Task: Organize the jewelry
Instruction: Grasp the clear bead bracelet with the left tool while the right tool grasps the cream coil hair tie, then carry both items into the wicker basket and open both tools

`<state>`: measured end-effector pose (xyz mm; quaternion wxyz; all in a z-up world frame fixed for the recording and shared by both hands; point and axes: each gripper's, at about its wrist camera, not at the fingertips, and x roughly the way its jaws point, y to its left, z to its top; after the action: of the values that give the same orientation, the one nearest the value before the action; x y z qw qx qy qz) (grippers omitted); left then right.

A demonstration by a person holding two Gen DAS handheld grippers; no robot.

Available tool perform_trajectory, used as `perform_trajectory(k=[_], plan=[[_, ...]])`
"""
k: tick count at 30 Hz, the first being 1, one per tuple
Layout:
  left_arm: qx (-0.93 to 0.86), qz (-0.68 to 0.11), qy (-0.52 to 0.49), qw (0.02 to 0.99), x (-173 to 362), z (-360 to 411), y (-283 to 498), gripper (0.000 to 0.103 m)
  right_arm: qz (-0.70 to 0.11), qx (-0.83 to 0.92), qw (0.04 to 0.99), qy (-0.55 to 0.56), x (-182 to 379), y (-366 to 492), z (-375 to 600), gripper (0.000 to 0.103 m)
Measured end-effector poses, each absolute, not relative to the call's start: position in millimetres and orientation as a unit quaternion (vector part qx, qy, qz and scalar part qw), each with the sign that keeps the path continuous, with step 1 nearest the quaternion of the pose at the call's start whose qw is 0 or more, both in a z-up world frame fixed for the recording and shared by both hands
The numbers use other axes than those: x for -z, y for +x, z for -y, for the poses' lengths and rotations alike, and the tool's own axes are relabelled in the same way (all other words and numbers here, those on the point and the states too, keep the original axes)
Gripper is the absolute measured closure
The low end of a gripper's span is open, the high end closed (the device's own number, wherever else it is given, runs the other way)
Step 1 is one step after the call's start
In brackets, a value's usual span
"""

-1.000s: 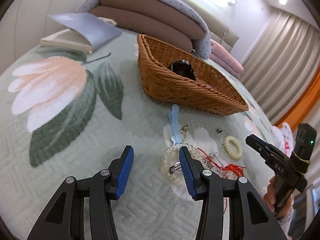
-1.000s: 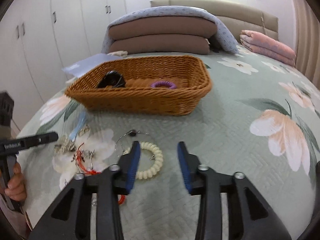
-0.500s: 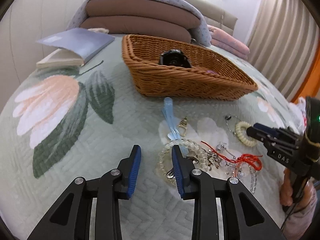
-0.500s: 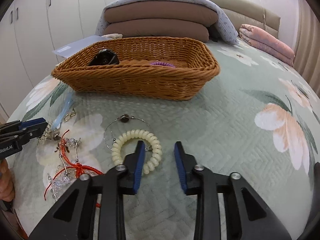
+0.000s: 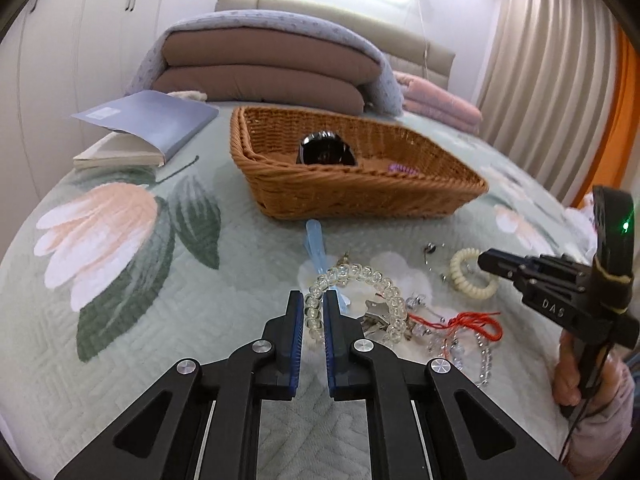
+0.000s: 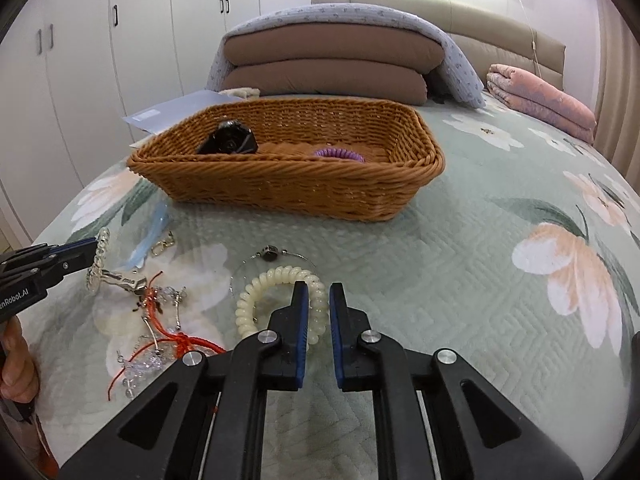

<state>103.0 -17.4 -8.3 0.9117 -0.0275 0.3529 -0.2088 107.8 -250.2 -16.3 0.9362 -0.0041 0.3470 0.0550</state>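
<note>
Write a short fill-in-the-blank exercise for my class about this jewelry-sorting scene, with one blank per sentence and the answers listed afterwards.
1. The left tongs are closed on the clear ______ bracelet.
2. The purple hair tie lies inside the wicker ______.
3. The right tongs are closing around the cream-coloured ______ hair tie.
4. The cord tangled among the jewelry on the bedspread is ______ in colour.

Missing words: bead; basket; spiral; red

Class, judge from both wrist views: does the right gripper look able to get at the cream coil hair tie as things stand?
Probably yes. The right gripper sits right at the cream coil hair tie, whose near side lies by the fingertips, nothing on top; the jaws look narrow and might need opening.
</note>
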Motion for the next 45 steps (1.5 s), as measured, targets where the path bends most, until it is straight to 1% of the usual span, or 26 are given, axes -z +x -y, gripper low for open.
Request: perform_trajectory(k=[5,12,18,22,26,29,32,37,41,45], plan=[[0.212,-0.327,-0.043,0.920,1.5,10.7,95.7,0.094,-0.329,-0.065,0.942,0.001,11.4,101.2,249.3,0.091],[0.224,-0.296,-0.083,0.925,-11.9,-1.9,88.2,0.094,-0.273,-0.084,0.958,0.010,-5.1,83.9,246.5,0.091],[0.229,-0.283,-0.081,0.928,-28.5,5.0,87.6,0.094,-0.250,-0.081,0.965,0.022,-22.3,83.5,247.6,0.091],[0.232,-0.266,-0.070,0.933,-51.4,13.8,93.4,0.094,-0.242,-0.068,0.967,0.039,-48.6,98.5,252.2,0.091],[0.233,-0.252,-0.056,0.938,-78.0,31.3,120.0,0.094,-0.227,-0.053,0.971,0.051,-76.3,129.3,260.2,0.091],[0.234,-0.253,-0.049,0.938,-88.1,51.3,146.3,0.094,-0.228,-0.027,0.972,0.054,-81.7,164.6,266.0,0.091],[0.234,-0.272,-0.046,0.932,-84.7,78.0,183.5,0.094,-0.241,-0.019,0.968,0.071,-71.9,194.4,273.7,0.091],[0.231,-0.312,-0.032,0.921,-51.9,114.3,231.9,0.094,-0.274,-0.015,0.959,0.064,-44.2,219.3,276.9,0.091],[0.221,-0.338,-0.002,0.915,-24.9,127.4,243.7,0.094,-0.310,-0.005,0.949,0.058,-25.6,230.0,277.1,0.091],[0.224,-0.347,0.007,0.911,-18.1,133.3,245.0,0.094,-0.318,0.005,0.947,0.046,-19.9,232.0,276.9,0.091]])
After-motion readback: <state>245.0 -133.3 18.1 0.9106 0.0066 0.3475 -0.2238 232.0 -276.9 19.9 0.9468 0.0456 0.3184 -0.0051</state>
